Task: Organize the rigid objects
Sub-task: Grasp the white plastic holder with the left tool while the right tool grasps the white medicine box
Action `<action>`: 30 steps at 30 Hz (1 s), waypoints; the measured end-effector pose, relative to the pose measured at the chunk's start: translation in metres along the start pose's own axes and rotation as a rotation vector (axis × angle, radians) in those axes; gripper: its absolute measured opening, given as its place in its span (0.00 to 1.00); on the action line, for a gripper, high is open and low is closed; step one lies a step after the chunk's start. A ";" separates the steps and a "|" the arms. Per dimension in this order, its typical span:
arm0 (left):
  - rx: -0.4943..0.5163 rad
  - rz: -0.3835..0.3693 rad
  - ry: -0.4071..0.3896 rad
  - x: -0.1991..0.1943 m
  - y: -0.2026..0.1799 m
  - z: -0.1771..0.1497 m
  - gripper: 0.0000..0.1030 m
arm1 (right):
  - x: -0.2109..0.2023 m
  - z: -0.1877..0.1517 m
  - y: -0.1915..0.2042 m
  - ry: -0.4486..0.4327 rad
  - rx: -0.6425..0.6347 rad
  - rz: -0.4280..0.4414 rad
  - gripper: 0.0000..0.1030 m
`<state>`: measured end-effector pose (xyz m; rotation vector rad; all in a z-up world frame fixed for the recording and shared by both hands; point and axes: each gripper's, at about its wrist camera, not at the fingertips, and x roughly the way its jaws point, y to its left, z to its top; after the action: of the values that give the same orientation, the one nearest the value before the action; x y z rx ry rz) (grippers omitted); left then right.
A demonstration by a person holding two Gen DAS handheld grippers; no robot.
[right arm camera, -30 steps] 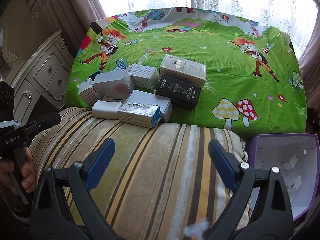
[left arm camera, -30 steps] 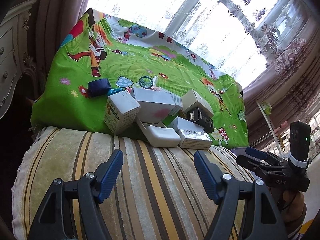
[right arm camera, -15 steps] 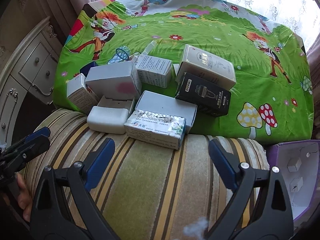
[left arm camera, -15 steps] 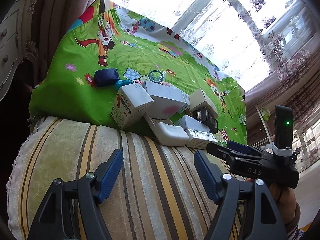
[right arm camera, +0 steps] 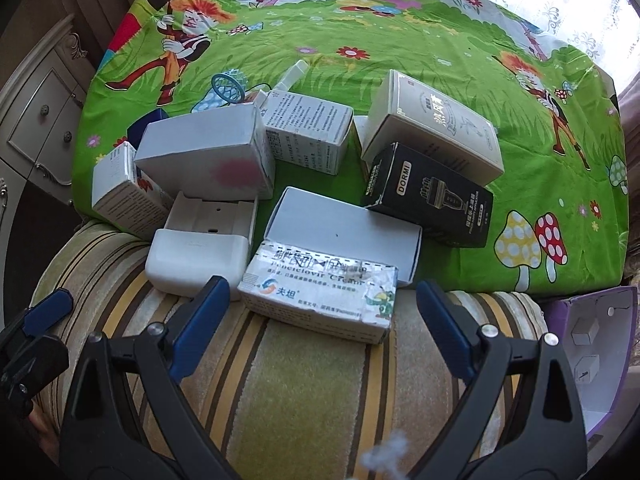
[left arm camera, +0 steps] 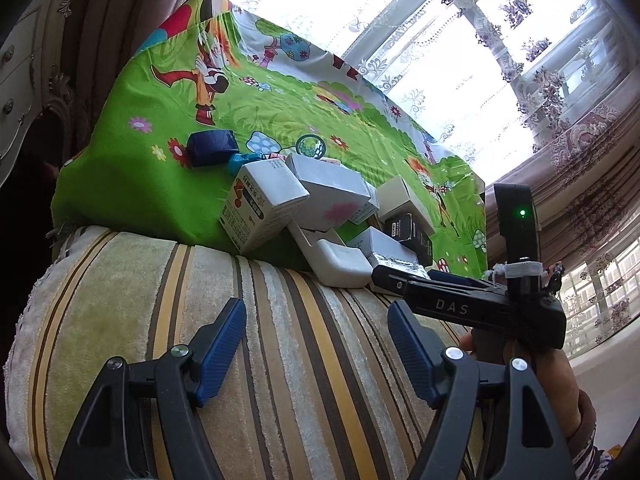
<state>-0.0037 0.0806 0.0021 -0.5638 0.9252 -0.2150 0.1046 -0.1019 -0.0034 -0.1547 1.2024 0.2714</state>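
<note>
Striped cushion (right arm camera: pixel 304 380) below; cream box (right arm camera: pixel 320 296) just beyond wide, empty right gripper (right arm camera: pixel 322 326); left gripper (left arm camera: pixel 316 354) also wide, empty; two black boxes visible.

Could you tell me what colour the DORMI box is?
Black box with gold print, clearest in the right wrist view.

Boxes (right arm camera: pixel 320 240) lie jumbled and touching on the green cloth (right arm camera: pixel 440 60): white cartons, a black one (right arm camera: pixel 428 200), a cream box (right arm camera: pixel 316 296) nearest.

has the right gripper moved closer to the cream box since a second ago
Yes. The right gripper has moved toward the pile: its open fingers now flank the cream box, which earlier lay well ahead of them.
</note>
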 end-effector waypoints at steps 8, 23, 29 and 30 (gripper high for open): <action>0.009 0.012 0.004 0.001 -0.004 0.000 0.72 | 0.012 -0.003 -0.011 0.029 0.046 0.026 0.81; -0.020 0.061 0.079 0.029 -0.021 0.020 0.72 | -0.023 -0.026 -0.034 -0.089 0.079 0.094 0.80; -0.034 0.052 0.151 0.061 -0.032 0.031 0.72 | -0.040 -0.040 -0.047 -0.134 0.091 0.120 0.80; -0.052 0.041 0.159 0.066 -0.032 0.033 0.72 | -0.042 -0.042 -0.049 -0.138 0.094 0.129 0.80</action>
<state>0.0635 0.0388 -0.0106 -0.5812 1.0979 -0.2015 0.0673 -0.1646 0.0194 0.0235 1.0868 0.3328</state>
